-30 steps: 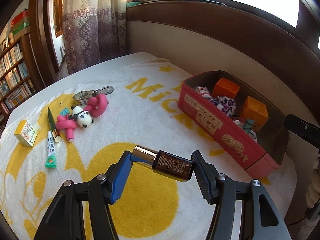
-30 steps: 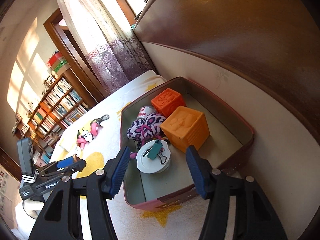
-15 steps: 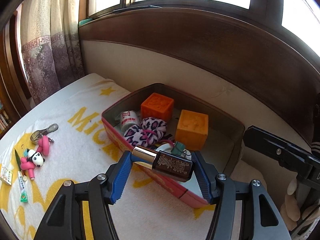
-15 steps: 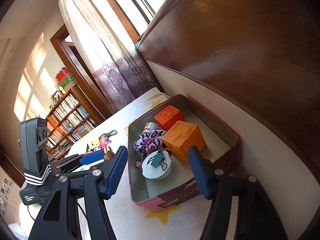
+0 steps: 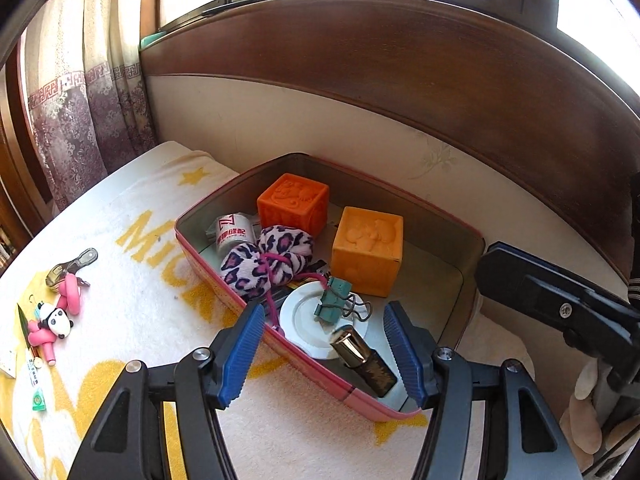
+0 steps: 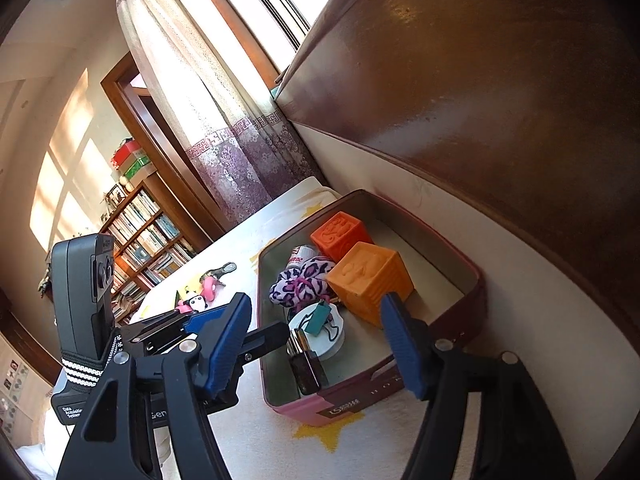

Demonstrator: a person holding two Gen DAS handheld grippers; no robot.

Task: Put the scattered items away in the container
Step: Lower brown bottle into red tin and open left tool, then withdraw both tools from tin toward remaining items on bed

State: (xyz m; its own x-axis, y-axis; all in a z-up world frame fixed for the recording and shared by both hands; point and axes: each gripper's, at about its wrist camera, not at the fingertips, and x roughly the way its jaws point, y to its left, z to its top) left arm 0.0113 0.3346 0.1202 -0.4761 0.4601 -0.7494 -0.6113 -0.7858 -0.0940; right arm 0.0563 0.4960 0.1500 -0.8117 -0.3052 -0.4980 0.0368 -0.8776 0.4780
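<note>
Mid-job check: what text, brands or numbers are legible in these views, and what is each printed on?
"MIC": yellow letters on the towel, the rest hidden behind the tin.
"Data Acquisition System": left hand-held gripper body, right wrist view.
"Gen": same body, remainder hidden.
White roll in the tin: red characters, unreadable.
Tin's end wall: logo and spaced letters, too small.
Green tube: print blurred.

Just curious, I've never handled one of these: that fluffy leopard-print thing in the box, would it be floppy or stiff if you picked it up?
Probably floppy: the leopard-print plush looks soft and bunched, cinched by a pink cord. Likely light for its size and squashy, so it should neither roll nor break. It may sag or snag on the binder clip beside it.
</note>
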